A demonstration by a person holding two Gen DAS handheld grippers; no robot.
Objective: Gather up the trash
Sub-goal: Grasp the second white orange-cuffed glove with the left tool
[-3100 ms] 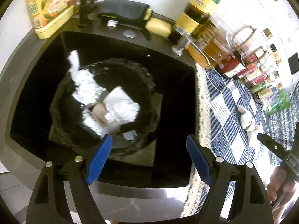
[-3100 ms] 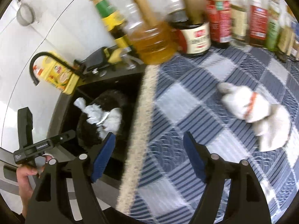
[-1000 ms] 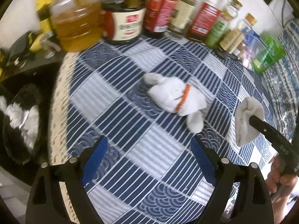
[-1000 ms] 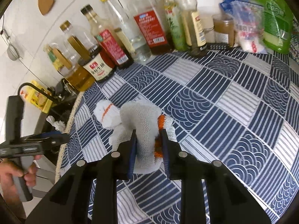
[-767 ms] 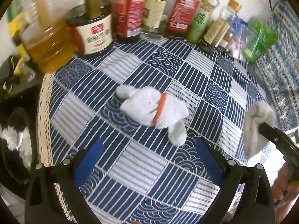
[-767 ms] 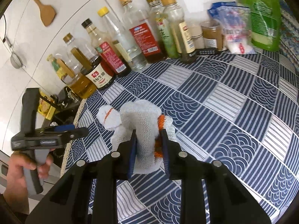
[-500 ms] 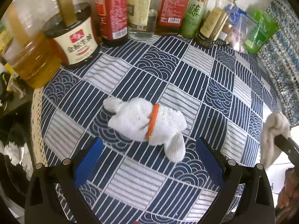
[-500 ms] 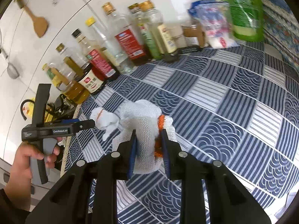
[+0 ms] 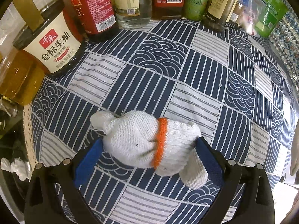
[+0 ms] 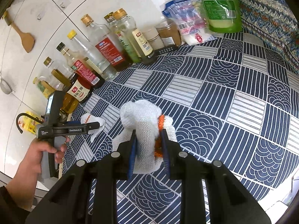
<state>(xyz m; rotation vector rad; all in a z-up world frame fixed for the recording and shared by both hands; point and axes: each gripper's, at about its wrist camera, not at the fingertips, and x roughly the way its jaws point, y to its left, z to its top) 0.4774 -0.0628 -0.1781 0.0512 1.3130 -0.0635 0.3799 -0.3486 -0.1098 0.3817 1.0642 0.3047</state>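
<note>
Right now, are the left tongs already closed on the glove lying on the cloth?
No, the left tongs stand wide open around the glove.

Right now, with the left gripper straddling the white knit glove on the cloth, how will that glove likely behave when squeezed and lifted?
Probably floppy: the glove on the cloth lies crumpled, one finger trailing. Likely light and compressible, since the matching glove bunches and droops in the shut right gripper. Its knit should grip rather than slip between the open left gripper pads.
</note>
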